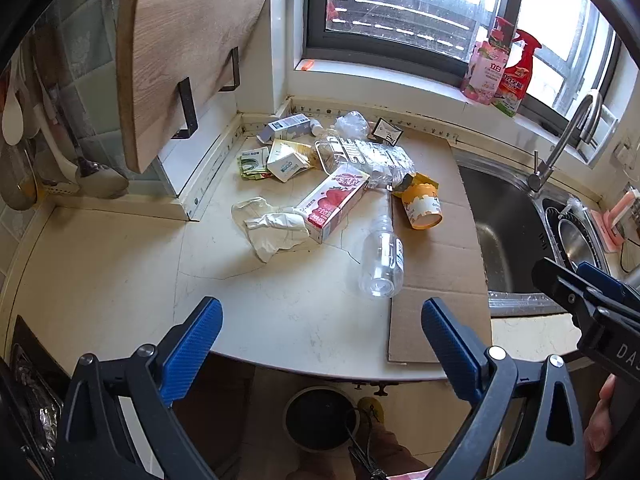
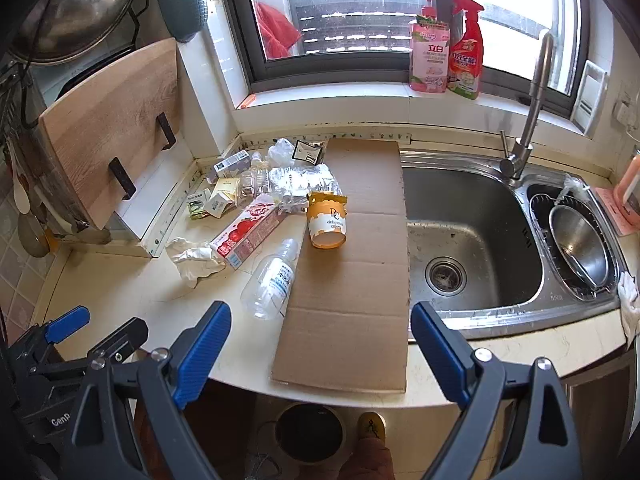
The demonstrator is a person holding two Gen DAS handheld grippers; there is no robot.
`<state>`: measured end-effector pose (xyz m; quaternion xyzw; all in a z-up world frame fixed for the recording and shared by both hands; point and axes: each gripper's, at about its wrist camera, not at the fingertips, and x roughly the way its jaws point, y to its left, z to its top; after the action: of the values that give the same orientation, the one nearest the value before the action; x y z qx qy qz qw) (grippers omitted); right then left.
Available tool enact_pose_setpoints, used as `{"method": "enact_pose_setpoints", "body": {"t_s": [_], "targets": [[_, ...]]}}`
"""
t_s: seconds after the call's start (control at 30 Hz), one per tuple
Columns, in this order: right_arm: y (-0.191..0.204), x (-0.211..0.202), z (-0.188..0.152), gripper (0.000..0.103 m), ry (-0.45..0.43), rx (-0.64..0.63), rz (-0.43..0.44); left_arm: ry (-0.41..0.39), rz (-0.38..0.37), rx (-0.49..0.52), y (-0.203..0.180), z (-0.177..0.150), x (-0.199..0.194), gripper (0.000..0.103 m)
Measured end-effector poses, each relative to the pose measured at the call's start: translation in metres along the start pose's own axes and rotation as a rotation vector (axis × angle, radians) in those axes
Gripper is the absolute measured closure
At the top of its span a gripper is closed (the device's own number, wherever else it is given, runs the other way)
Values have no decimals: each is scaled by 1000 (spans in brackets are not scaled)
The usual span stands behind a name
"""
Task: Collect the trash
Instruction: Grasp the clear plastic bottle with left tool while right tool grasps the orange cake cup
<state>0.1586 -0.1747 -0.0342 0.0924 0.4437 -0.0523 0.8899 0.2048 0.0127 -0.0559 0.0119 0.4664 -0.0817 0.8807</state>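
Trash lies on the cream counter [image 1: 120, 272]: a clear plastic bottle [image 1: 382, 256] [image 2: 272, 280] on its side, an orange paper cup [image 1: 422, 206] [image 2: 326, 222], a red carton [image 1: 338, 202] [image 2: 250, 230], crumpled white tissue [image 1: 274, 226] [image 2: 196, 260], clear plastic wrap [image 1: 376, 156] and small boxes [image 1: 286, 158] at the back. A flat cardboard sheet [image 1: 436, 280] [image 2: 352, 280] lies beside the sink. My left gripper [image 1: 322, 338] is open and empty above the counter's front edge. My right gripper [image 2: 320, 342] is open and empty, to the right of the left one.
A steel sink [image 2: 472, 236] with faucet [image 2: 528, 120] is at right, a strainer bowl [image 2: 580, 248] beside it. A wooden cutting board [image 1: 184, 52] leans at the left wall. Cleaner bottles [image 2: 448, 48] stand on the windowsill. A dark bin [image 2: 310, 434] stands on the floor below.
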Motion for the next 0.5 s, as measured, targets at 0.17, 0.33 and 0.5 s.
{"method": "enact_pose_setpoints", "body": {"t_s": [0.17,0.33,0.5], "targets": [[-22,45,33,13,74,-26,70,62,5,-42,-25,17,41,4],[-46,99,62,16,136,-40,117,193,-62,-119,-41,24,101,4],[-60,160,81,26,238,-45,162,290,-72,-199,-44,18,151,4]]}}
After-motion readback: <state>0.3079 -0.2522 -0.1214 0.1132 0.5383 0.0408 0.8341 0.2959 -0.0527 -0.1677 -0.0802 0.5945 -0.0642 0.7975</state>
